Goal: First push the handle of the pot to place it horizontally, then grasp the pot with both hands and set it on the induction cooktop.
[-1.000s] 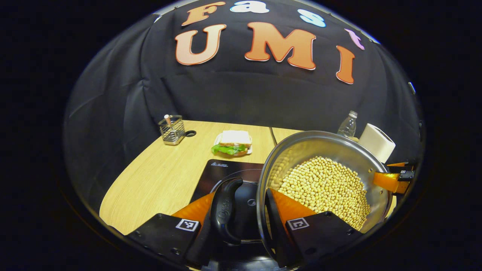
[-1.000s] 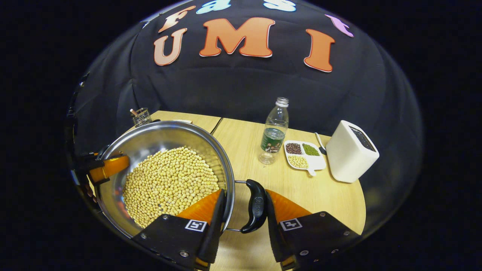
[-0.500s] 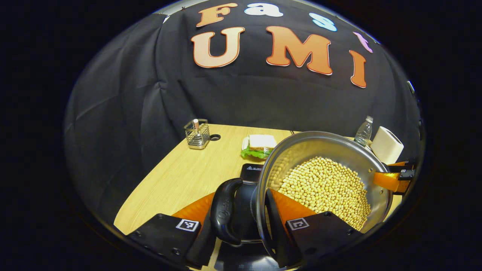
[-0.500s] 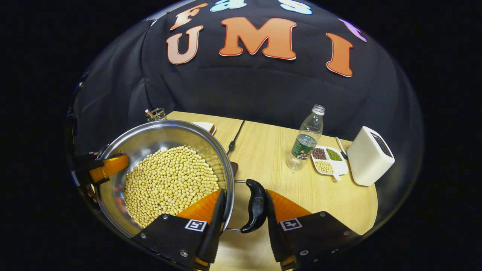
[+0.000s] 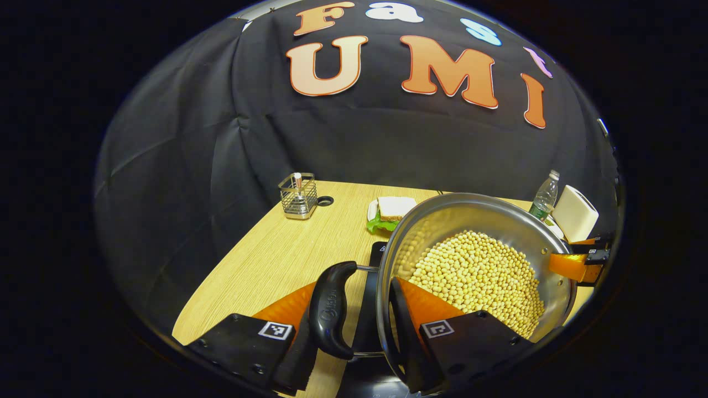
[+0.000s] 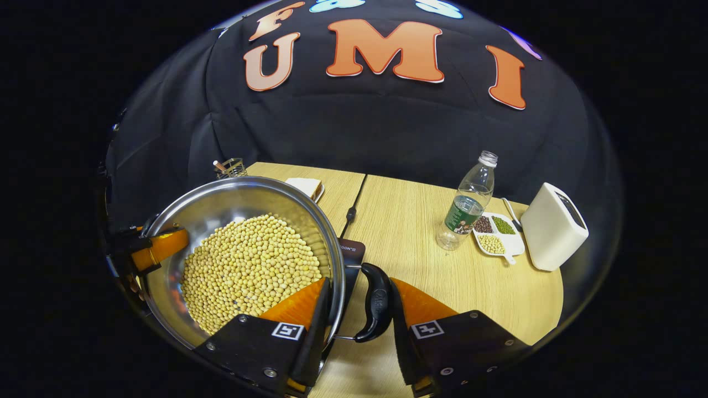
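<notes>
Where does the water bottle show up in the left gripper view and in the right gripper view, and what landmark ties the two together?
Left gripper view: the water bottle is small at far right, behind the pot rim, beside the white box.
Right gripper view: the bottle stands upright right of centre, left of the white box.
Shared landmark: the pot of soybeans.

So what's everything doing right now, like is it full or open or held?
Pot: full of beans, held by both handles.
Left gripper: shut on a handle.
Right gripper: shut on a handle.
Bottle: upright, capped, nearly empty.
Dish: three compartments filled.
Cooktop: partly under the pot.
</notes>
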The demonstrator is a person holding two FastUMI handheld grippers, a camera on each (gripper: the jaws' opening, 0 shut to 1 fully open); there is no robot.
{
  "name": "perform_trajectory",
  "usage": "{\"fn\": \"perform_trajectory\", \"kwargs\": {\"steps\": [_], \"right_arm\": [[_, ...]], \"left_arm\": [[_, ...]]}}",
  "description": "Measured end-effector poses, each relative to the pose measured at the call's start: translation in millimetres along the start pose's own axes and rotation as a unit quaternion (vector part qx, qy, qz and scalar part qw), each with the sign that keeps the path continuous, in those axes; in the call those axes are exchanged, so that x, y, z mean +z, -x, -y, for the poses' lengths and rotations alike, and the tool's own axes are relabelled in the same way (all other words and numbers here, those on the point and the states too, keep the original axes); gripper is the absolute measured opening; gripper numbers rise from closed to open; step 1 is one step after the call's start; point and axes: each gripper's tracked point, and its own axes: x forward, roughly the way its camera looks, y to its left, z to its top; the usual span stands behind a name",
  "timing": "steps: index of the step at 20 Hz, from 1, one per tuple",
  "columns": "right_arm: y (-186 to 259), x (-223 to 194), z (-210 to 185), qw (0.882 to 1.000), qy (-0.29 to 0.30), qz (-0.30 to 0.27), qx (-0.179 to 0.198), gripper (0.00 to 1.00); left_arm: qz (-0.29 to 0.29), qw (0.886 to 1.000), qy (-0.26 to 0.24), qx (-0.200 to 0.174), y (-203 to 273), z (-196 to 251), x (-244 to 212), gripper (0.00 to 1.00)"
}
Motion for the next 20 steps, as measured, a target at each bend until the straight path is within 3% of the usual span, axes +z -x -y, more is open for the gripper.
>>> {"fn": "perform_trajectory", "kwargs": {"steps": [2, 5, 6, 7, 16, 18, 20], "right_arm": [[1, 0, -1, 1.000, -0.002, -0.008, -0.002, 0.51], [6, 1, -1, 1.000, -0.005, -0.013, -0.007, 0.56], [7, 1, -1, 1.000, -0.005, -0.013, -0.009, 0.51], [7, -1, -1, 1.000, -0.004, -0.016, -0.011, 0.56], [18, 4, 0, 0.999, -0.009, -0.024, -0.024, 0.56], [19, 4, 2, 0.999, -0.009, -0.028, -0.014, 0.61], [24, 18, 1, 1.000, -0.018, -0.008, -0.001, 0.65]], "left_arm": [[-0.005, 1.000, -0.005, -0.003, -7, 0, -3, 0.74], [-0.013, 1.000, -0.006, -0.011, -17, -2, -5, 0.67], [-0.014, 1.000, -0.006, -0.014, -19, -3, -5, 0.70], [-0.015, 1.000, -0.006, -0.016, -22, -3, -7, 0.70], [-0.031, 0.998, 0.009, -0.049, -43, 1, -24, 0.67], [-0.044, 0.998, 0.003, -0.048, -46, 2, -28, 0.68], [-0.033, 0.999, -0.021, -0.030, -47, -3, -21, 0.77]]}}
